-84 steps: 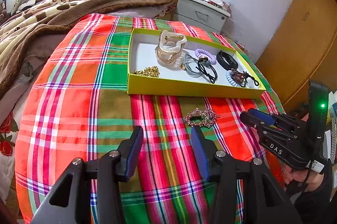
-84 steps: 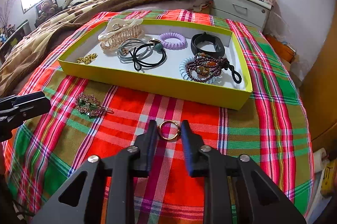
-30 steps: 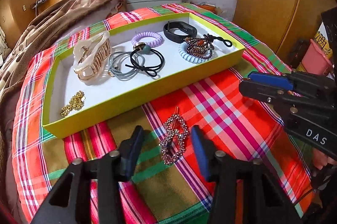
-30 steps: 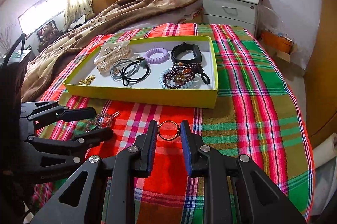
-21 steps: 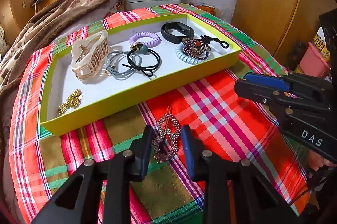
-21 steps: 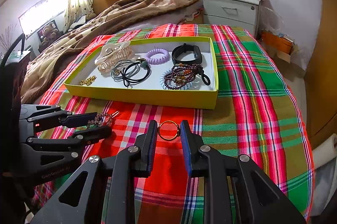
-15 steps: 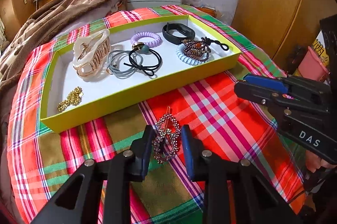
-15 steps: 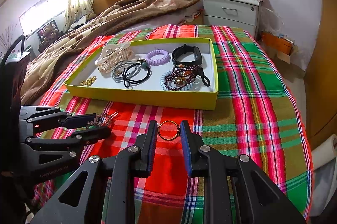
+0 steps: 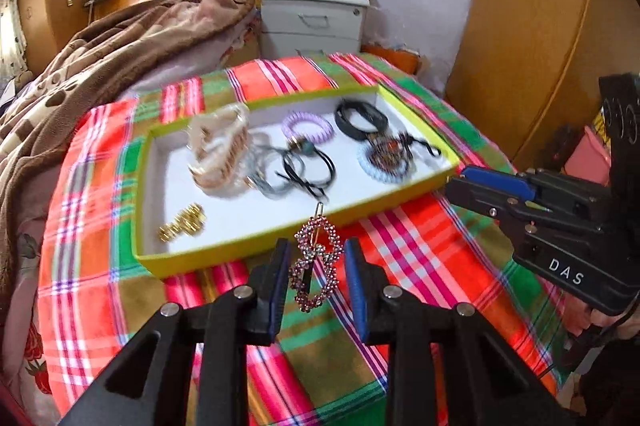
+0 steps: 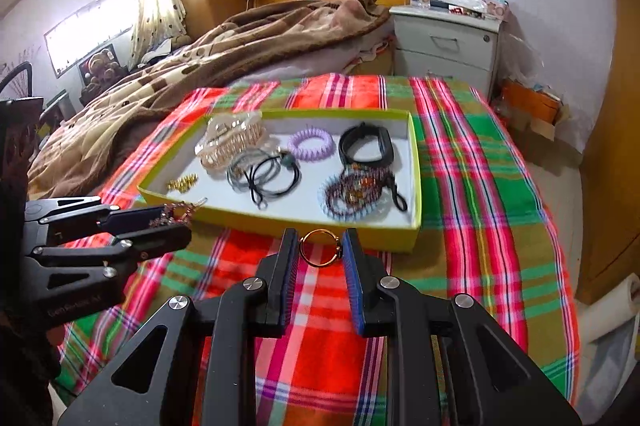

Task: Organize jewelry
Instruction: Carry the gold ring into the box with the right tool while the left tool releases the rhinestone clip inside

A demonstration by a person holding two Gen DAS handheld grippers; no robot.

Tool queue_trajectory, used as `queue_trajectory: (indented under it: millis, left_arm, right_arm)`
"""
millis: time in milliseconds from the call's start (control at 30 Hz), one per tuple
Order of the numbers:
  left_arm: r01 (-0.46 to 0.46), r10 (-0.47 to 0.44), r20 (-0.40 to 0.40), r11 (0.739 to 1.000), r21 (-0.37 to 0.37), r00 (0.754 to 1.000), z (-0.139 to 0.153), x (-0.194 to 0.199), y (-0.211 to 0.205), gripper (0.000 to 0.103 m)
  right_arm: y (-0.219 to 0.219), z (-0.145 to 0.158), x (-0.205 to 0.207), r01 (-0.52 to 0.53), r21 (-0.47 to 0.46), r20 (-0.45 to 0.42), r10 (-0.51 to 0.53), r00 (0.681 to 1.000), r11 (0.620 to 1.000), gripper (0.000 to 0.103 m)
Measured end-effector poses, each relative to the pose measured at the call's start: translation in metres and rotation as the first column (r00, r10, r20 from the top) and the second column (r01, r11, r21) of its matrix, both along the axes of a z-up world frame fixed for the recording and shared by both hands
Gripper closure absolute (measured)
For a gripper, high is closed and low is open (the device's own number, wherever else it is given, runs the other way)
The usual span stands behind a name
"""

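**Both grippers loaded, tray just ahead**

The left gripper pinches a beaded hair clip by its sides, held just short of the yellow-green tray. The right gripper is clamped on a gold ring, also just before the tray's near wall. Both pieces look lifted clear of the plaid cloth on the bed.

Risks, as I judge them: the ring is a thin, hard, smooth hoop caught only at two points on its rim, so a small twist could let it spring out and roll across the cloth. The clip is a bumpy, open scalloped outline of tiny beads with a metal pin sticking forward; that pin could catch the tray's cardboard wall. The tray is already crowded with a ridged claw clip, coiled and elastic hair ties, a beaded bracelet and a small gold chain, so a careless drop could tangle with them
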State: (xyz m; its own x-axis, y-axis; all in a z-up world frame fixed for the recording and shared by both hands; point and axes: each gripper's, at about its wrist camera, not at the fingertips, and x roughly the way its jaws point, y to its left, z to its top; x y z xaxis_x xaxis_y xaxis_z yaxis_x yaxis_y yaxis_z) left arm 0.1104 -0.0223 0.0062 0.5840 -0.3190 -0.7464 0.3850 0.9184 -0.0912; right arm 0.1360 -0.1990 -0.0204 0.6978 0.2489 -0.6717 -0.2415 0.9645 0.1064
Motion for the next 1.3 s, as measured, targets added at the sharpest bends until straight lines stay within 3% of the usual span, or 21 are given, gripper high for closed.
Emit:
queue_trajectory:
  millis: [400, 667, 1300]
  left_arm:
    - [-0.085, 0.085, -0.003, 0.996, -0.025, 0.996, 0.01, 0.033, 0.025, 0.075]
    - [-0.122, 0.12, -0.055, 0.992, -0.037, 0.991, -0.01, 0.052, 0.029, 0.075]
    - [-0.135, 0.132, -0.1, 0.991, -0.023, 0.986, -0.031, 0.068, 0.027, 0.075]
  right_arm:
    - [0.015, 0.013, 0.043, -0.051, 0.029, 0.01, 0.051, 0.999, 0.998, 0.08]
    - [0.027, -0.005, 0.081, -0.075, 0.035, -0.04, 0.077, 0.996, 0.997, 0.08]
    - [0.038, -0.035, 0.106, -0.092, -0.018, -0.122, 0.089, 0.989, 0.996, 0.08]
